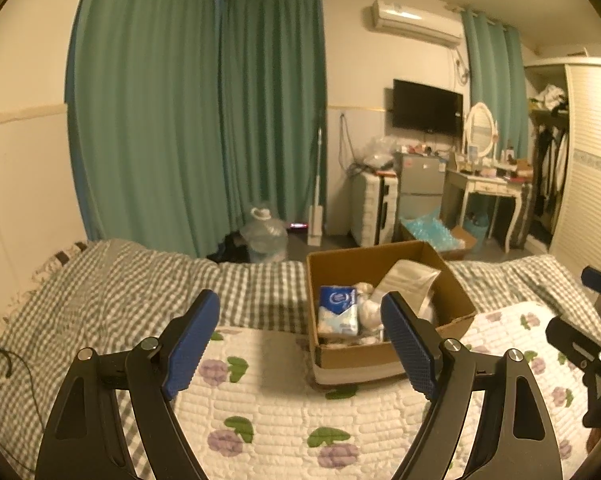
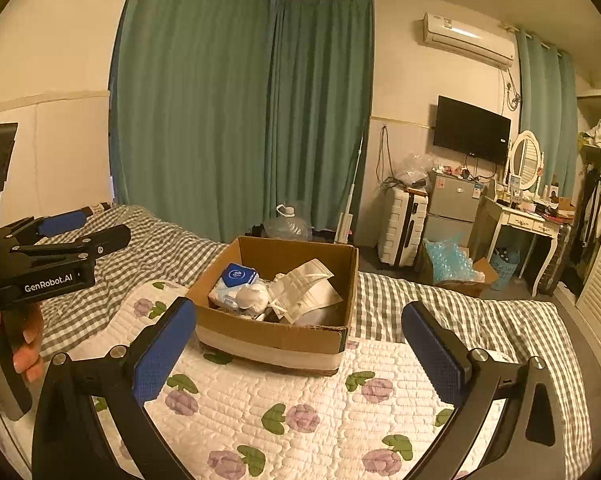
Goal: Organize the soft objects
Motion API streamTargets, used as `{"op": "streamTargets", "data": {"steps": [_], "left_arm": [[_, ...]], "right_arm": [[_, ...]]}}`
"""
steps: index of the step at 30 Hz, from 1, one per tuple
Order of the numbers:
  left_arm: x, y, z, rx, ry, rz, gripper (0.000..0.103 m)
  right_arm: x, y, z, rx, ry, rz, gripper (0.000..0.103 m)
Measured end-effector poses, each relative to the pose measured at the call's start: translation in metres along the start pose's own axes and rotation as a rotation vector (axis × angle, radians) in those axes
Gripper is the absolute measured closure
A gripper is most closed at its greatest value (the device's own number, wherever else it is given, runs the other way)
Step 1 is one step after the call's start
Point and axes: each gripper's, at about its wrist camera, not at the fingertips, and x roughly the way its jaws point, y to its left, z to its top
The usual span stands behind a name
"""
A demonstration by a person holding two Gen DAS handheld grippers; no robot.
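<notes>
An open cardboard box stands on a white floral quilt on the bed. Inside lie a blue and white tissue pack, a whitish rounded soft item and pale bags. My left gripper is open and empty, held above the quilt just in front of the box; it also shows at the left of the right wrist view. My right gripper is open and empty, in front of the box; part of it shows at the right edge of the left wrist view.
A grey checked blanket covers the bed around the quilt. Beyond the bed are green curtains, a water jug, a white suitcase, a small fridge, a dressing table and a box of blue packing.
</notes>
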Motion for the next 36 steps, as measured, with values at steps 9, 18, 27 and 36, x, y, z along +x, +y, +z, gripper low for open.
{"op": "streamTargets", "data": {"steps": [9,18,27,36], "left_arm": [[-0.004,0.004,0.001,-0.01,-0.012,-0.005,0.019],[-0.004,0.004,0.0,-0.011,-0.01,-0.004,0.019],[-0.005,0.004,-0.002,-0.011,-0.004,-0.005,0.019],[-0.003,0.001,-0.007,-0.004,0.009,-0.016,0.019]], "right_arm": [[-0.001,0.002,0.001,0.001,-0.001,-0.002,0.0],[-0.008,-0.001,0.005,-0.01,-0.01,-0.008,0.0],[-0.008,-0.008,0.006,0.011,-0.001,-0.011,0.0],[-0.008,-0.01,0.005,0.006,-0.002,-0.012,0.0]]}}
